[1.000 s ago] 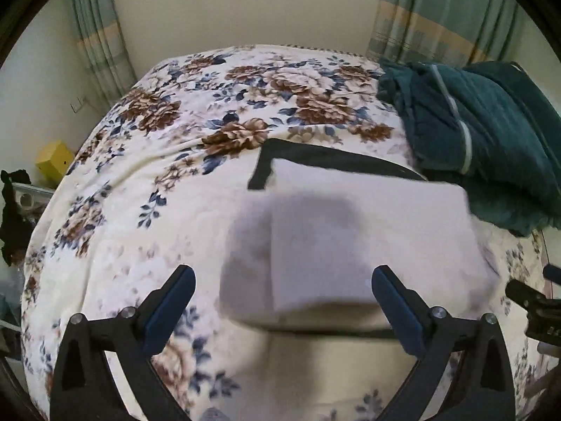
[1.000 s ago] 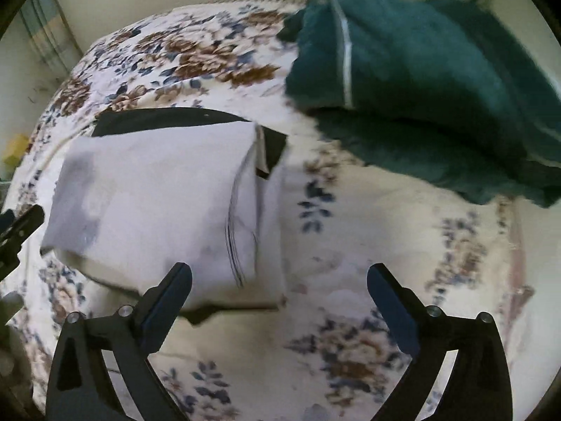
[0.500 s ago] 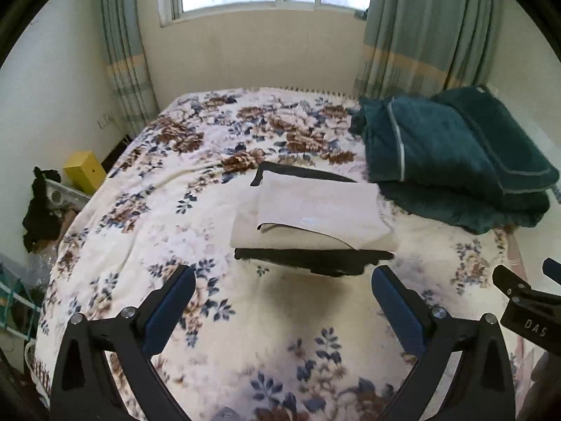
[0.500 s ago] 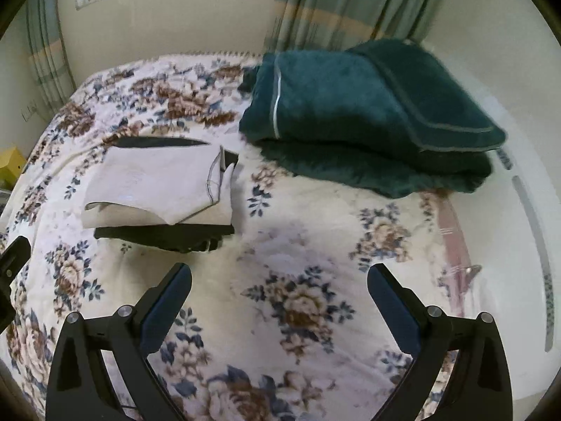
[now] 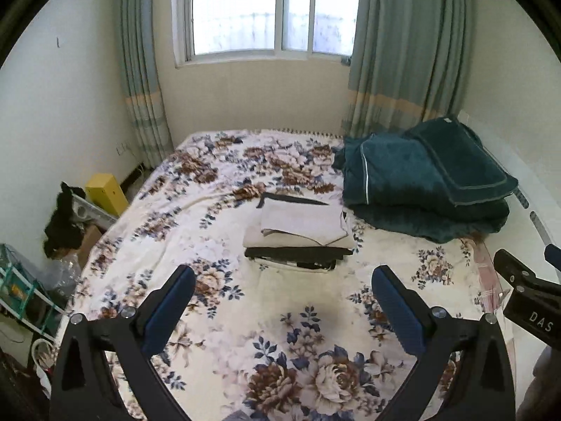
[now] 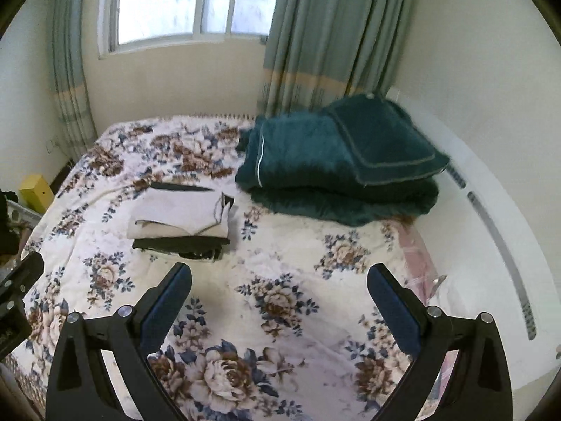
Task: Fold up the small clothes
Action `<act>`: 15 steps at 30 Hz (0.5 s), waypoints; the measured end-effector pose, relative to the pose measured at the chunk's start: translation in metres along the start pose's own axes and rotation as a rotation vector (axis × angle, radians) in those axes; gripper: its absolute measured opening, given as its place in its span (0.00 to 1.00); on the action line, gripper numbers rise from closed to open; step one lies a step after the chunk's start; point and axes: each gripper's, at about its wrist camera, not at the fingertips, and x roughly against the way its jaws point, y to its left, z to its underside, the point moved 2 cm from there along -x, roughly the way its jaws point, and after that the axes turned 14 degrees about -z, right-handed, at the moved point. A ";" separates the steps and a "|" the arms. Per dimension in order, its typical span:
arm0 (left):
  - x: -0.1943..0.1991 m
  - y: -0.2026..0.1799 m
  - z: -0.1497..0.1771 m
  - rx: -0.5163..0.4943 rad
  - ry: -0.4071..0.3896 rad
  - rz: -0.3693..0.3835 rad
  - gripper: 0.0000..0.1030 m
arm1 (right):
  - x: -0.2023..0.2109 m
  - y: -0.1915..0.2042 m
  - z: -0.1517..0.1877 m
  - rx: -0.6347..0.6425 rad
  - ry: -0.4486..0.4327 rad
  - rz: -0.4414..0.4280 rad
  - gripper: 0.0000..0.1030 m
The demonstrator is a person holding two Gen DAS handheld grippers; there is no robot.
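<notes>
A folded beige garment [image 5: 301,226] [image 6: 182,215] lies on top of a folded black garment [image 5: 298,255] [image 6: 178,245], a small stack in the middle of the floral bed [image 5: 217,301] [image 6: 280,301]. My left gripper [image 5: 282,284] is open and empty, held well back from the stack above the bed's near part. My right gripper [image 6: 279,282] is open and empty too, to the right of the stack and far from it. Part of the right gripper's body shows at the right edge of the left wrist view.
A bulky dark green blanket [image 5: 427,193] [image 6: 336,161] is piled at the bed's far right by a white wall. Left of the bed stand a yellow box [image 5: 105,193], dark clothing [image 5: 61,226] and a rack [image 5: 24,294]. Curtains [image 5: 403,52] flank a window [image 5: 270,10].
Both grippers have pulled back and up from the stack, which was close under them a second ago. The stack now looks small and the whole room shows.
</notes>
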 end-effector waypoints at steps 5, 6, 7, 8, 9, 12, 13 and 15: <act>0.049 0.013 0.002 0.025 -0.046 0.007 1.00 | 0.066 0.003 0.009 0.009 -0.047 -0.043 0.99; 0.060 0.015 0.001 0.026 -0.062 0.003 1.00 | 0.082 0.004 0.010 0.014 -0.062 -0.052 0.99; 0.067 0.016 0.001 0.027 -0.072 -0.002 1.00 | 0.088 0.004 0.009 0.018 -0.072 -0.057 0.99; 0.074 0.017 0.001 0.029 -0.083 -0.002 1.00 | 0.097 0.005 0.009 0.024 -0.085 -0.058 0.99; 0.081 0.018 0.001 0.030 -0.093 -0.001 1.00 | 0.107 0.005 0.009 0.028 -0.097 -0.062 0.99; 0.097 0.020 0.003 0.033 -0.119 -0.002 1.00 | 0.132 0.005 0.009 0.039 -0.133 -0.070 0.99; 0.101 0.020 0.004 0.035 -0.127 -0.002 1.00 | 0.132 0.004 0.007 0.041 -0.138 -0.075 0.99; 0.109 0.021 0.005 0.035 -0.143 -0.005 1.00 | 0.140 0.002 0.005 0.043 -0.149 -0.083 0.99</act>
